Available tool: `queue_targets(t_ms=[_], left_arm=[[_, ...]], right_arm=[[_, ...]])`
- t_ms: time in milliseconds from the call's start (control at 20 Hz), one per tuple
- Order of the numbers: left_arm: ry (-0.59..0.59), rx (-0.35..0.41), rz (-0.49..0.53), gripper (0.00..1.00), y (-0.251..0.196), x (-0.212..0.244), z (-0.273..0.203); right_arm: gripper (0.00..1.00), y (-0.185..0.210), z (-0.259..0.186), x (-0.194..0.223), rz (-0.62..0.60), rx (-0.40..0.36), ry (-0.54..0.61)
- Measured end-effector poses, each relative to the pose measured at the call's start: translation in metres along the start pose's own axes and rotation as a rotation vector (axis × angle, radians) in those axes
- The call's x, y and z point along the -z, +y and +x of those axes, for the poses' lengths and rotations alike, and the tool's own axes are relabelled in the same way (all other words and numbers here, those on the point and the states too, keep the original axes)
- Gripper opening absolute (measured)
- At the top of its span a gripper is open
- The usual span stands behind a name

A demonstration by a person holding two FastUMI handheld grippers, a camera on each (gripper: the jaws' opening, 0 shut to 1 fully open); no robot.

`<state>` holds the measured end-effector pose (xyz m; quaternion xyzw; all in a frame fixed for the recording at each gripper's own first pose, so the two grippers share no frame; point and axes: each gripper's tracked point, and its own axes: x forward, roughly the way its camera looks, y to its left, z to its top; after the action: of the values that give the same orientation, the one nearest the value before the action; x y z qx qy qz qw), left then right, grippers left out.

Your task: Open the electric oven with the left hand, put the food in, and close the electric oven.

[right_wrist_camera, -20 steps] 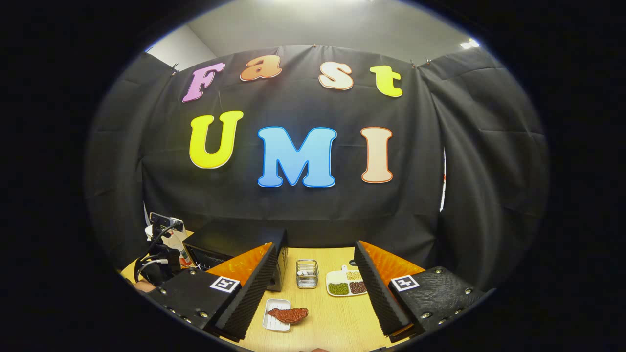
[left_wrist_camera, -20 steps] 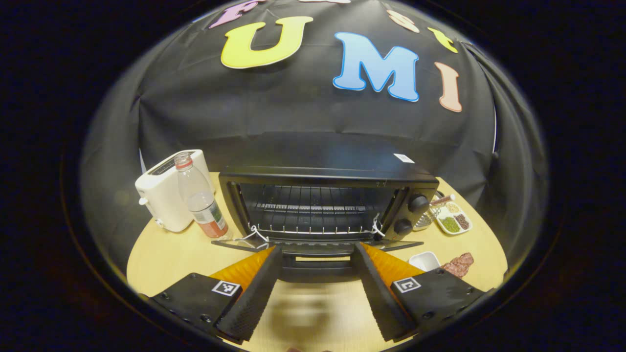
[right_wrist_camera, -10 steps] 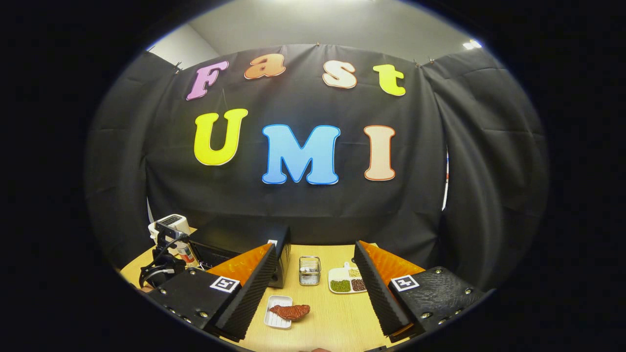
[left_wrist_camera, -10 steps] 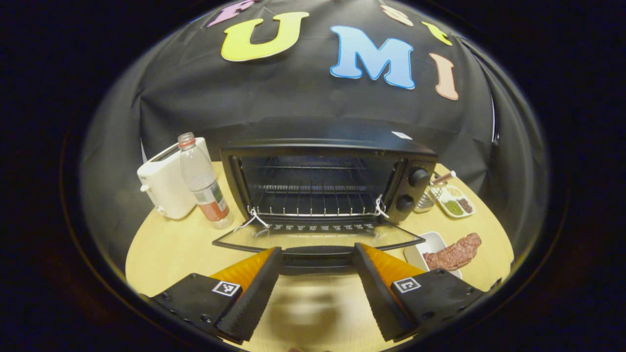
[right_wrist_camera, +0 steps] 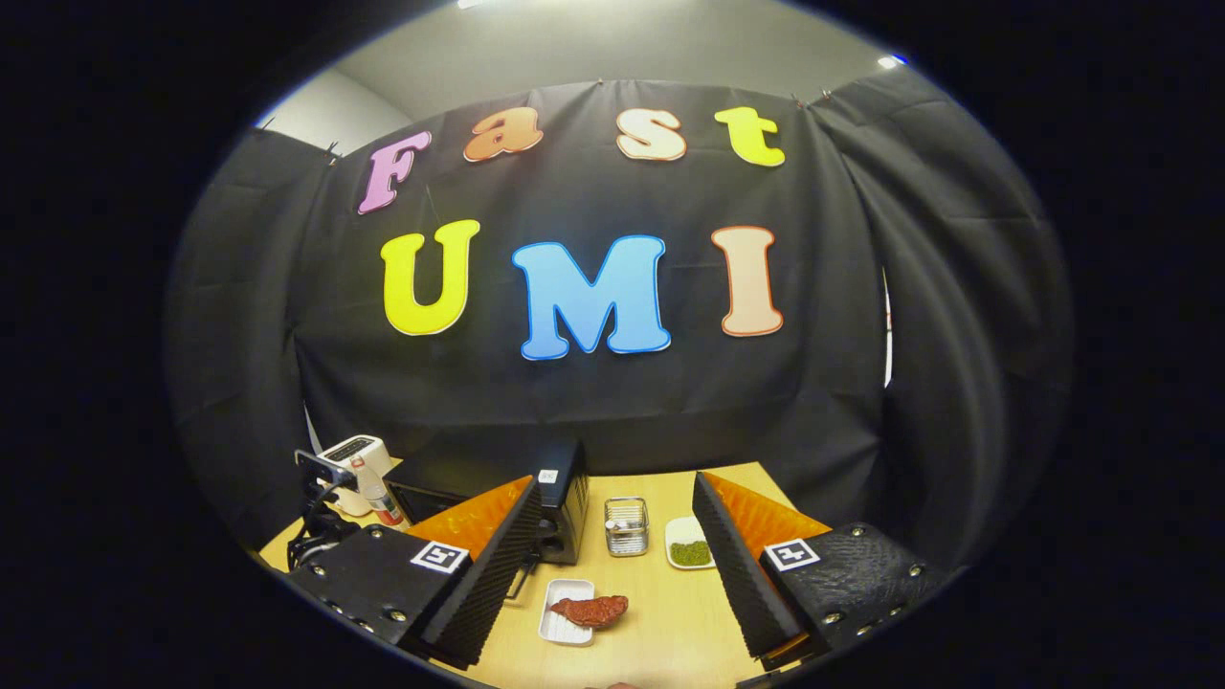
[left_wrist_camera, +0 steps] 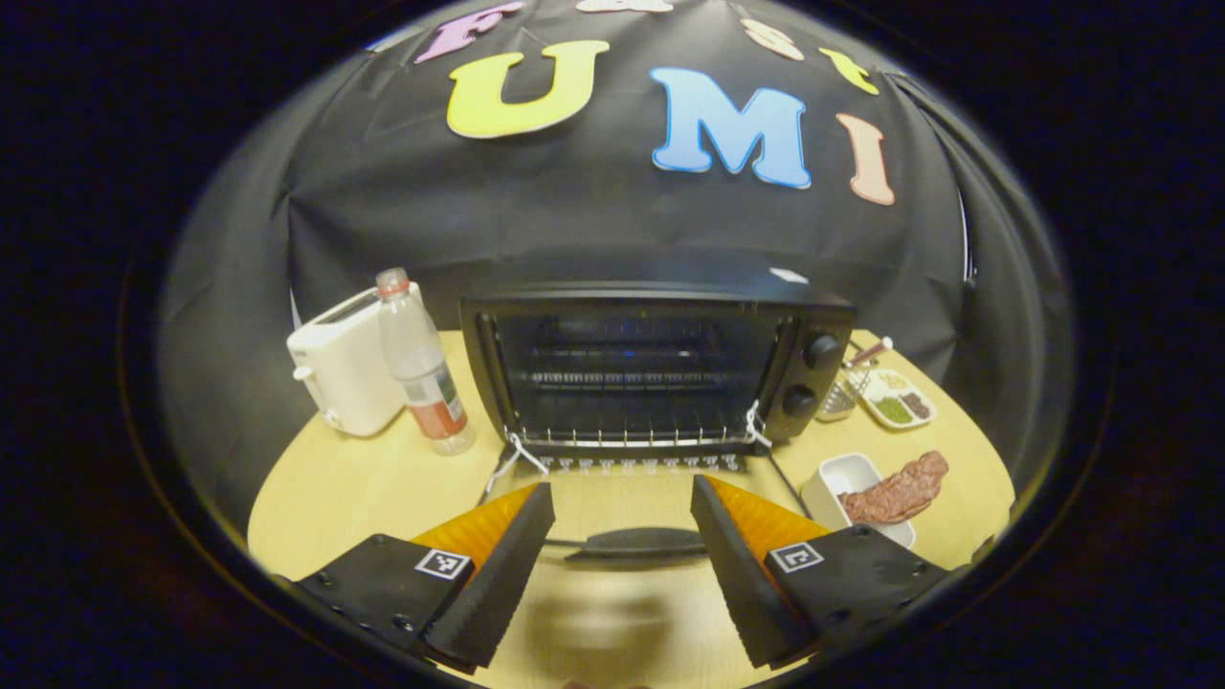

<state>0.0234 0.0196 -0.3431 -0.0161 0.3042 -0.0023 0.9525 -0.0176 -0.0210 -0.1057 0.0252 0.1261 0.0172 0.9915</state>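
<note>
With the oven (left_wrist_camera: 651, 368) door (left_wrist_camera: 636, 502) lowered flat at the desk's (left_wrist_camera: 354, 488) middle, the left gripper (left_wrist_camera: 622, 560) is held spread and empty over its handle, so the food (right_wrist_camera: 591, 610), lying on its dish under the gaping right gripper (right_wrist_camera: 612, 584), is judged due for grasping next.

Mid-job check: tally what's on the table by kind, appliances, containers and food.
Appliances: 2, electric oven with door down, white toaster
Bottles: 1, plastic bottle
Dishes: 2, white dish, divided plate
Wire baskets: 1, wire basket
Food: 1, meat piece lying across the white dish
Total: 7
</note>
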Motion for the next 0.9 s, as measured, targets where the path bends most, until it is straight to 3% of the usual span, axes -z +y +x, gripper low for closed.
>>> queue_targets(t_ms=[200, 450, 700, 900], left_arm=[[-0.179, -0.015, -0.048, 0.97, 0.000, -0.088, -0.042], [-0.416, -0.069, -0.036, 1.00, 0.006, -0.191, -0.122], [-0.512, -0.124, -0.106, 1.00, 0.016, -0.238, -0.167], [-0.523, -0.204, -0.080, 1.00, 0.027, -0.233, -0.190]], right_arm=[[0.98, -0.026, 0.027, 0.044, 0.148, -0.023, 0.118], [0.99, -0.056, 0.056, 0.112, 0.289, -0.055, 0.249], [0.99, -0.051, 0.076, 0.200, 0.378, -0.161, 0.438], [0.99, -0.039, 0.092, 0.255, 0.484, -0.220, 0.559]])
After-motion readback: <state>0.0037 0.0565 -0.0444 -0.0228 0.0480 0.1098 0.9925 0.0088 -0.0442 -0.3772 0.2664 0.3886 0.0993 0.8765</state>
